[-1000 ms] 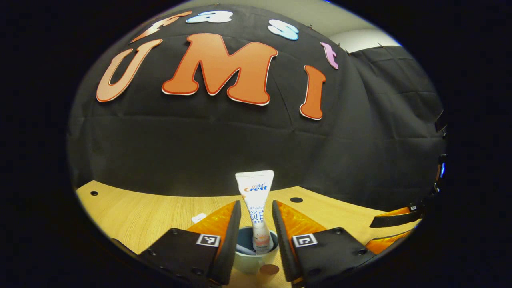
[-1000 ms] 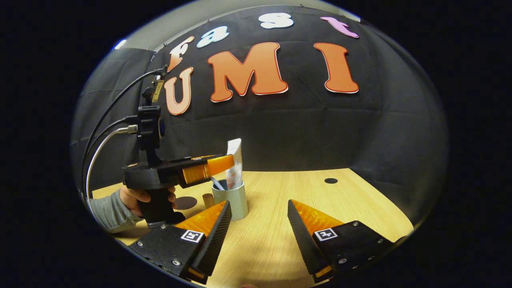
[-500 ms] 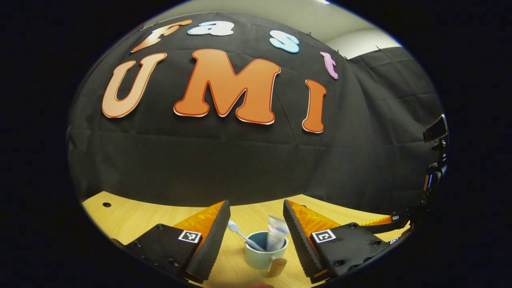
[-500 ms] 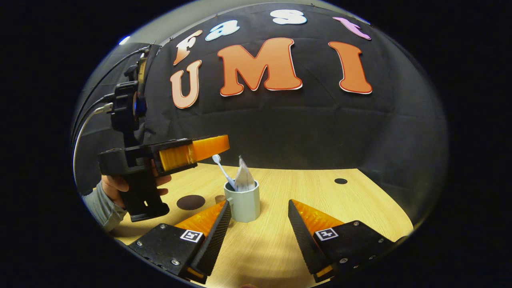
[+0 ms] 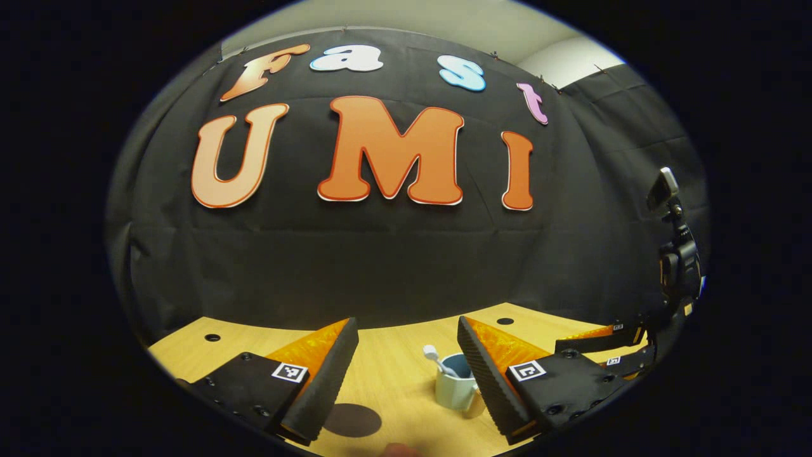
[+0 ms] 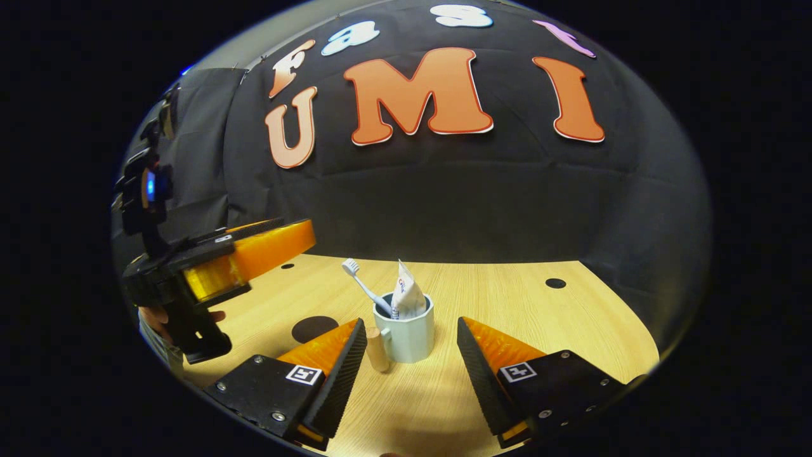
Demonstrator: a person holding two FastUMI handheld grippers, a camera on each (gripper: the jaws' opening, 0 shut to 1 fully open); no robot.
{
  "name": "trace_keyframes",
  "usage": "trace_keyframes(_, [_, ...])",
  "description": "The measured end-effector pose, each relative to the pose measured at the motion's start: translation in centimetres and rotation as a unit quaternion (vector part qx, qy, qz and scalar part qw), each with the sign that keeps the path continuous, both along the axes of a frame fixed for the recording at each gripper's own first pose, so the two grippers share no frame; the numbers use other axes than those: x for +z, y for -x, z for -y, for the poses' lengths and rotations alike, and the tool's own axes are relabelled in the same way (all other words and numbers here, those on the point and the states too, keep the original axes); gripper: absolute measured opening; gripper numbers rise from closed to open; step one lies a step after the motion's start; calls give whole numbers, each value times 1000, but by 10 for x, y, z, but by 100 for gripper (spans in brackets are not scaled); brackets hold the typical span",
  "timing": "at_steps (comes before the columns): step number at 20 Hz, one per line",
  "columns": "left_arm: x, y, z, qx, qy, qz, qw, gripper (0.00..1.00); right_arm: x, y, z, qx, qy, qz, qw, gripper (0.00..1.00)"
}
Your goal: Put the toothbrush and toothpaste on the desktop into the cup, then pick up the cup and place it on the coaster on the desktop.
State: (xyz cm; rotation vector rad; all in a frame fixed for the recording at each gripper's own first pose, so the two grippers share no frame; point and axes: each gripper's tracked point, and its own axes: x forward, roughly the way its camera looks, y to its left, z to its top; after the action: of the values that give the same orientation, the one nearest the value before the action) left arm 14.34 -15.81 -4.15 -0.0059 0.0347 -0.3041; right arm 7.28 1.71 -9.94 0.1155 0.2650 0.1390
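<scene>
A pale cup (image 6: 411, 339) with a wooden handle (image 6: 377, 349) stands on the wooden desktop (image 6: 507, 298). A white toothbrush (image 6: 361, 284) and a crumpled toothpaste tube (image 6: 406, 297) lean inside it. Left of the cup lies the dark round coaster (image 6: 314, 328). My right gripper (image 6: 411, 327) is open, low over the desk, with the cup just beyond its fingertips. My left gripper (image 6: 266, 247) hovers open above and left of the cup, with a hand (image 6: 158, 315) holding it. In the left gripper view, the cup (image 5: 451, 388) and toothbrush head (image 5: 430, 350) sit beside the open left gripper (image 5: 406, 330), and the coaster (image 5: 352, 419) lies below it.
Small dark holes (image 6: 556, 283) dot the desktop near the black cloth wall (image 6: 444, 203). The right gripper (image 5: 602, 343) with its camera mount shows at the right edge of the left gripper view. Bare wood stretches to the right of the cup.
The left gripper let go of the toothpaste, which dropped into the cup beside the toothbrush. It then opened wider, rose and drew back to the left. The right gripper stayed open and barely moved.
</scene>
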Motion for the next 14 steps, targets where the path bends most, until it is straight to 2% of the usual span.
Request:
trace_keyframes(6, [-18,17,-59,58,-42,-28,997,99,6,-17,-10,1,-32,-52,998,87])
trace_keyframes(9, [-30,24,-85,79,-49,-43,995,99,-3,-28,-7,-14,-20,-88,996,87])
trace_keyframes(14, [-42,35,-106,98,-59,-64,991,100,-19,-29,-27,-2,-22,-163,986,87])
